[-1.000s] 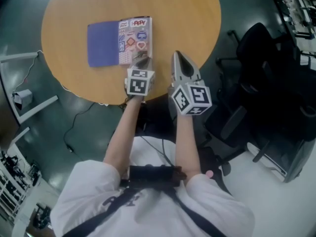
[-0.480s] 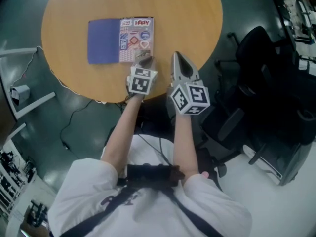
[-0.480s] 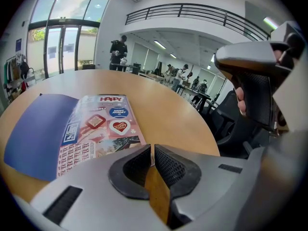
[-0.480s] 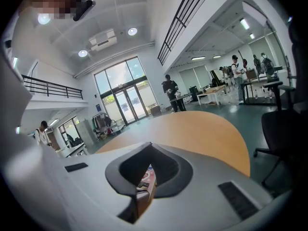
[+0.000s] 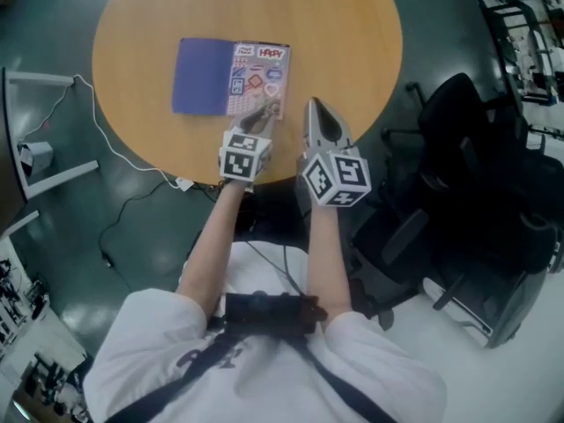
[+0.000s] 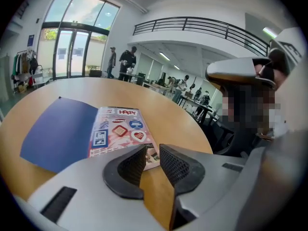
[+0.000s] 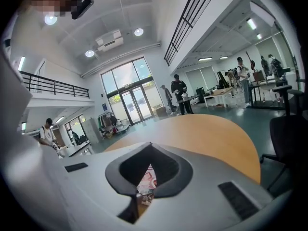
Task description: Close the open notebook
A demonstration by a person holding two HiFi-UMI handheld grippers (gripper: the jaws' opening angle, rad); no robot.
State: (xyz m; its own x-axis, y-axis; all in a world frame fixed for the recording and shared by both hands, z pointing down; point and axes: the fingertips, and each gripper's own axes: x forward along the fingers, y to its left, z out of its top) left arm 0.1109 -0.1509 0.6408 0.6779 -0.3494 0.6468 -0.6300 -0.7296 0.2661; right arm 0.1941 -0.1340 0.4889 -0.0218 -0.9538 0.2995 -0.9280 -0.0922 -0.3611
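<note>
1. The notebook (image 5: pixel 231 77) lies open and flat on the round desk (image 5: pixel 352 33). Its blue half is at the person's left and its sticker-printed half at the right.
2. The spine runs away from the person. The open spread is longest from left to right.
3. Left tool (image 5: pixel 263 110): the jaws have just been opening and stand slightly apart, with nothing clamped. The near right corner of the sticker half shows through the gap, just past the tips.
4. Right tool (image 5: pixel 315 108): the jaws are clenched together and empty. It hangs over bare desk, to the right of the notebook.
5. Governing relation: the notebook lies ahead and to the left of both tools. The left tool is the nearer one, at the sticker half's near corner.
6. Judgement: closing requires one half to swing over about the spine, so the coming travel runs sideways across the spine, most likely the sticker half leftward onto the blue half.
</note>
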